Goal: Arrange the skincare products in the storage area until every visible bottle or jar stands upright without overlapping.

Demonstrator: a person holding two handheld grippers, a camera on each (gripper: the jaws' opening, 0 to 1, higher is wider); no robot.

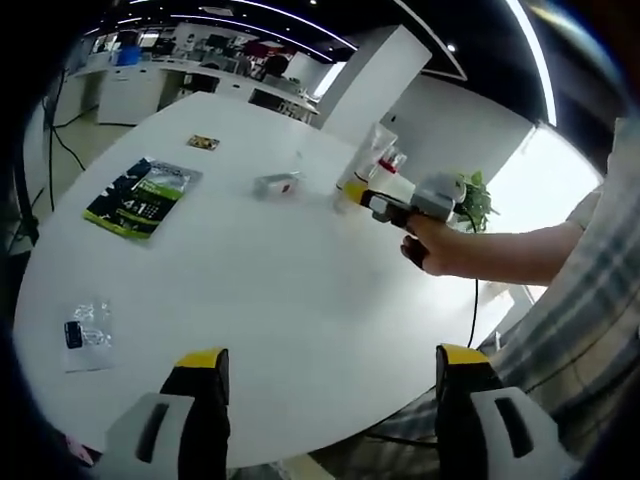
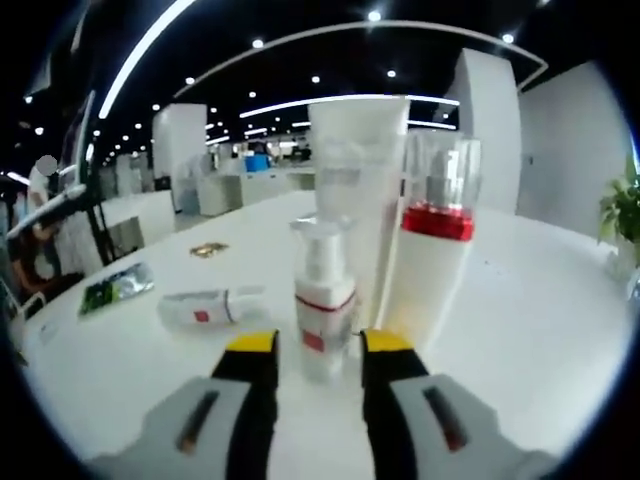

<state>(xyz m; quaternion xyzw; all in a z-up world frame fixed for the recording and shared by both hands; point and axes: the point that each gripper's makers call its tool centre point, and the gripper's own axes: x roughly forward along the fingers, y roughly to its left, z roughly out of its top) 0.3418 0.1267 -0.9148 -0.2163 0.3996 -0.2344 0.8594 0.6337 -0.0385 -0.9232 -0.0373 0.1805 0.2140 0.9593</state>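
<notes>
Right gripper (image 2: 318, 350) jaws apart, straddling upright pump bottle (image 2: 322, 310). Left gripper (image 1: 330, 385) jaws apart, idle. Next: stand lying tube (image 2: 212, 305), left of right jaws.

We see a brightly lit room: ceiling strip lights (image 2: 150, 40) curve with the fisheye bend, and a window (image 1: 545, 170) blows out white. The table (image 1: 290, 300) glares evenly with faint shadows. Near bottles (image 2: 325, 300) look slightly soft.
</notes>
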